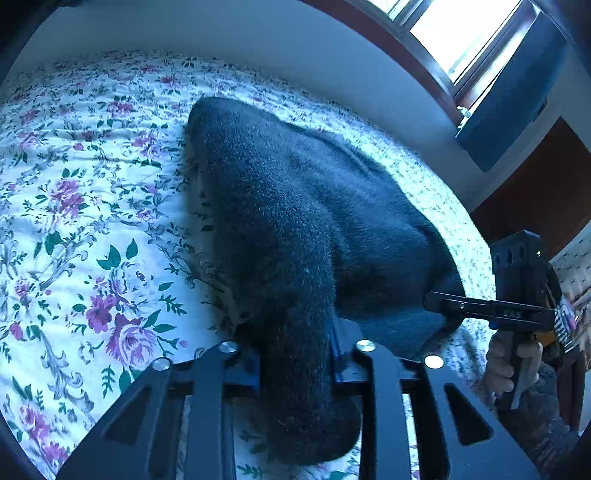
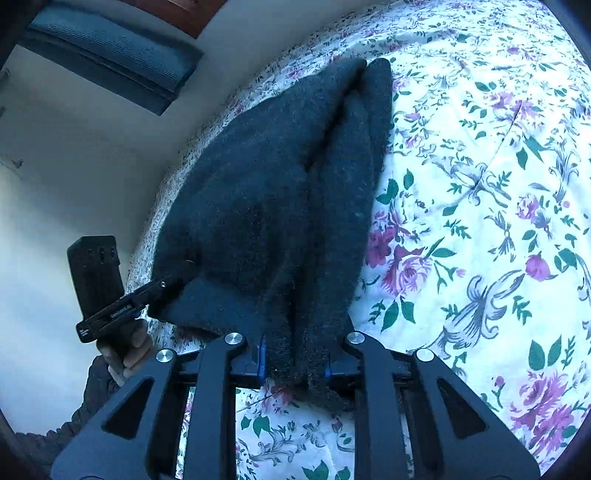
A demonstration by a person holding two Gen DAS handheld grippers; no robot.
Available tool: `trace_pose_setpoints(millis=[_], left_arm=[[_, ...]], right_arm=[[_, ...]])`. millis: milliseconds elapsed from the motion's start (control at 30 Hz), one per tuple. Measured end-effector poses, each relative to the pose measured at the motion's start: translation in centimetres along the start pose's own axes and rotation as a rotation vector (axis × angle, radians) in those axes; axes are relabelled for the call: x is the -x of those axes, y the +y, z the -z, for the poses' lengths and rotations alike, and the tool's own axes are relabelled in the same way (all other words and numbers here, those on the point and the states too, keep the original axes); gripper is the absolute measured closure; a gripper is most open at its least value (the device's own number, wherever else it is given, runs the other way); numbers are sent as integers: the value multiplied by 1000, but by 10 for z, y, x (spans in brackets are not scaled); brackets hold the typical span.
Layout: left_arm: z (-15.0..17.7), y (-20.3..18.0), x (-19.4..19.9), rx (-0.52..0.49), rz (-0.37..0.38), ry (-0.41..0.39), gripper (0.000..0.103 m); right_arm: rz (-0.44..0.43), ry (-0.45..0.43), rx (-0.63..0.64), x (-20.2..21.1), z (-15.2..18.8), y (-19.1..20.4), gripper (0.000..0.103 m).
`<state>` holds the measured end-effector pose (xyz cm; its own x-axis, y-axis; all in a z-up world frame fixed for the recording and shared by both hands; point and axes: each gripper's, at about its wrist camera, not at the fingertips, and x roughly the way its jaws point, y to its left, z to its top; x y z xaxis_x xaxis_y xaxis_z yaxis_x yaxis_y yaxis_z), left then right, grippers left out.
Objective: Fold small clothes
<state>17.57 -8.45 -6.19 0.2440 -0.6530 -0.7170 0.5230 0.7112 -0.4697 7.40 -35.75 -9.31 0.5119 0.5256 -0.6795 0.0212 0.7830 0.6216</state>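
Fabric fills both our views: a dark blue-black fuzzy knitted garment [image 1: 295, 206] lies on a bed covered by a white bedspread printed with purple flowers and green leaves [image 1: 81, 229]. The far part of the garment rests on the bedspread, while its near edge is lifted and bunched into both our claws.

In the left wrist view, our left claw [image 1: 295, 365] is clamped on a thick gathered roll of the garment; the cloth fills the gap between the black fingers and a lump of it hangs down past them toward the camera. At the right of that view we see the right claw [image 1: 443, 308] side on, its tip buried in the garment's other near corner, with a hand [image 1: 511, 365] wrapped around the handle below it.

In the right wrist view, our right claw [image 2: 295, 363] is likewise clamped on a folded band of the same garment [image 2: 280, 192], two layers of cloth running up between the blue-edged pads. A long crease runs from there up to the garment's far end, where two rounded lobes lie side by side. At the left of this view the left claw [image 2: 162, 291] bites the garment's corner, and another hand [image 2: 125, 350] grips its handle.

Beyond the bed we see a pale wall [image 1: 258, 44], a bright window [image 1: 461, 33] and a dark rectangular panel [image 2: 110, 62] mounted on the wall.
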Motion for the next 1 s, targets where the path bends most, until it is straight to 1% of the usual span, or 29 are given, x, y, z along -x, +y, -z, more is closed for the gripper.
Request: trace_pose_setpoints(millis=[133, 300, 467, 533, 633, 700, 733, 767, 800, 833, 867, 900, 933, 967, 1000], left_arm=[[3, -5, 12, 19, 36, -5, 82], [21, -18, 26, 14, 69, 4, 82], [48, -31, 33, 6, 65, 23, 82], [53, -33, 34, 3, 62, 24, 82], [60, -34, 30, -14, 35, 19, 80], [62, -34, 33, -14, 25, 5, 74], [62, -36, 37, -16, 24, -3, 72], [61, -37, 43, -19, 24, -18, 64], [61, -36, 47, -20, 30, -26, 54], [60, -35, 52, -20, 43, -37, 51], [60, -34, 59, -17, 51, -54, 45], [58, -33, 62, -14, 51, -69, 38], [55, -31, 64, -12, 47, -87, 35], [49, -27, 65, -5, 29, -102, 34], [44, -24, 63, 6, 16, -104, 34]], right_arm=[[-21, -9, 10, 17, 7, 8, 88], [-52, 20, -13, 36, 28, 7, 88], [-64, 41, -24, 50, 55, 1, 88], [-68, 45, -29, 53, 63, -2, 88], [-74, 50, -44, 53, 68, -10, 88], [-88, 50, -56, 55, 69, -14, 87], [-106, 51, -70, 57, 70, -14, 84], [-121, 53, -76, 57, 65, -16, 81], [-121, 40, -74, 63, 63, -17, 80], [-122, 28, -70, 68, 60, -18, 76], [-131, 16, -69, 74, 59, -19, 70], [-144, -1, -77, 80, 52, -22, 66], [-150, -9, -84, 83, 46, -24, 57], [-146, -18, -86, 84, 39, -26, 54], [-125, -32, -84, 84, 29, -28, 54]])
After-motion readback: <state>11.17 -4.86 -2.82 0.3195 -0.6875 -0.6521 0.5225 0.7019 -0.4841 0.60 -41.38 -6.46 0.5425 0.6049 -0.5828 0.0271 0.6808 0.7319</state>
